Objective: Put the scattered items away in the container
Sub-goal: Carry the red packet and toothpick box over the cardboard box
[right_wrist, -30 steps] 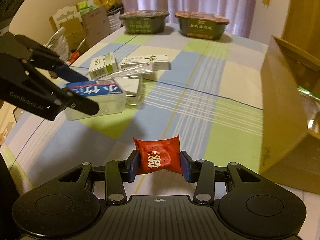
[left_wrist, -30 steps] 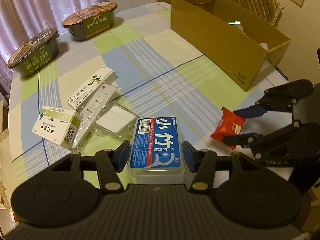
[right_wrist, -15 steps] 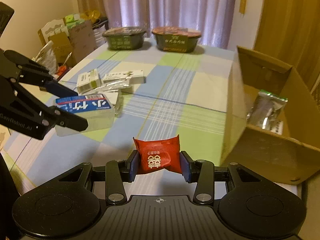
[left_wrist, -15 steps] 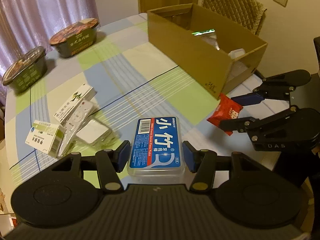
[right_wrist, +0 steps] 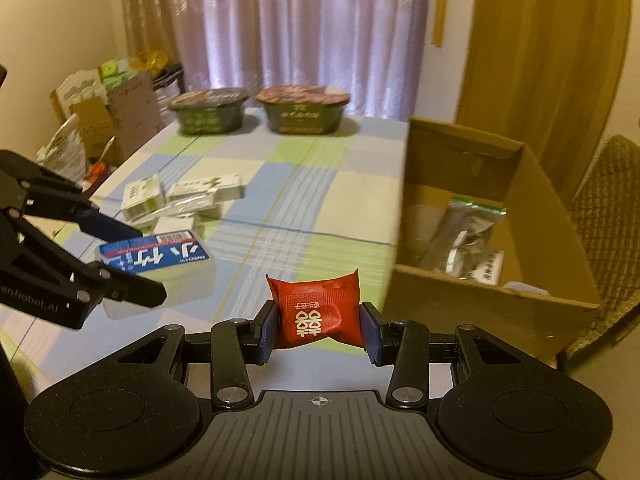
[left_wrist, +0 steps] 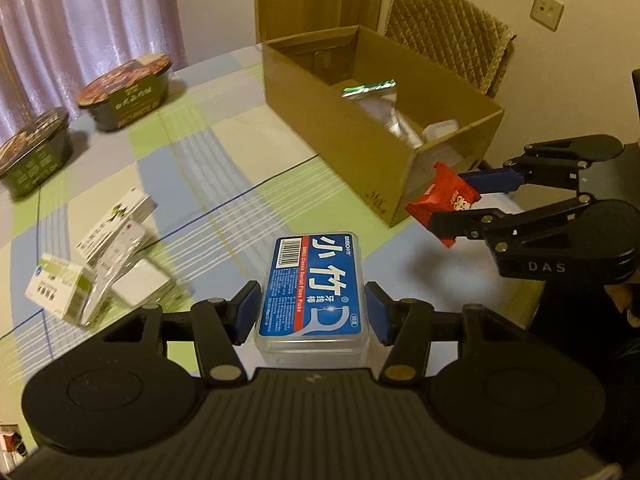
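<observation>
My left gripper is shut on a clear floss-pick box with a blue label, held above the checked tablecloth. My right gripper is shut on a small red packet, which hangs in the air near the open cardboard box. In the left wrist view the red packet sits just off the near corner of the cardboard box. Inside the box lie a silver foil pouch and a white item. In the right wrist view the floss-pick box shows at the left.
Two medicine boxes, a remote and a white pack lie clustered at the table's left. Two noodle bowls stand at the far edge by the curtain. A quilted chair stands behind the box. Cartons crowd the floor beyond the table.
Both grippers have risen and moved toward the cardboard box with their loads; the box's inside now shows more fully, and the cluster of items on the table lies farther back.
</observation>
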Demonstrator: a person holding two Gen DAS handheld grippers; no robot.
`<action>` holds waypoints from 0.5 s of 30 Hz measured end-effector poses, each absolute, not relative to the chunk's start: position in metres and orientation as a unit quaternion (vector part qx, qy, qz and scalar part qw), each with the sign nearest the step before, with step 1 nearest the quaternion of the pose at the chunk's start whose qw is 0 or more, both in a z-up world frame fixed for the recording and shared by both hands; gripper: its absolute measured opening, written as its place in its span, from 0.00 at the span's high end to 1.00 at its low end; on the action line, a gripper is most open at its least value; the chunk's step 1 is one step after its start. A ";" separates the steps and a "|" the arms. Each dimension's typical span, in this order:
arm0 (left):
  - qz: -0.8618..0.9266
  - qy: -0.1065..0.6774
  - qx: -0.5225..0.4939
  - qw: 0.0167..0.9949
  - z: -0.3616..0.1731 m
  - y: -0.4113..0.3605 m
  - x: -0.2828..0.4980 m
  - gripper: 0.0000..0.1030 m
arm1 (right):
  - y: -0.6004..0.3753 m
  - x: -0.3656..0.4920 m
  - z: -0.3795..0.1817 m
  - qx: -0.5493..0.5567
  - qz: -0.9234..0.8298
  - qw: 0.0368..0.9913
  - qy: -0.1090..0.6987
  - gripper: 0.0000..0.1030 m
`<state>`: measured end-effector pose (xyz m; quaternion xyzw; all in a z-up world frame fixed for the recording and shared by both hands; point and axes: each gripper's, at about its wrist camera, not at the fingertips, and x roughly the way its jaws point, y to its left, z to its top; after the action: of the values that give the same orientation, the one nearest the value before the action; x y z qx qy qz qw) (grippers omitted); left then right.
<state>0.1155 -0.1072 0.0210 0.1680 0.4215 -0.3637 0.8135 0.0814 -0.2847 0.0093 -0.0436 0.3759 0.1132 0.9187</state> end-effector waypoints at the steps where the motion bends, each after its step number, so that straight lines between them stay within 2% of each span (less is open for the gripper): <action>1: -0.367 0.419 0.168 0.813 0.023 -0.113 0.115 0.50 | -0.289 0.081 0.012 -0.042 0.108 0.920 0.373 0.55; 15: -0.396 0.397 0.122 0.819 0.048 -0.195 0.123 0.50 | -0.372 0.090 0.041 -0.016 0.039 0.941 0.336 0.55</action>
<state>0.1233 -0.1948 0.0477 0.1221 0.3970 -0.3956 0.8191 0.0904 -0.3719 0.0408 -0.0157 0.3358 0.0390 0.9410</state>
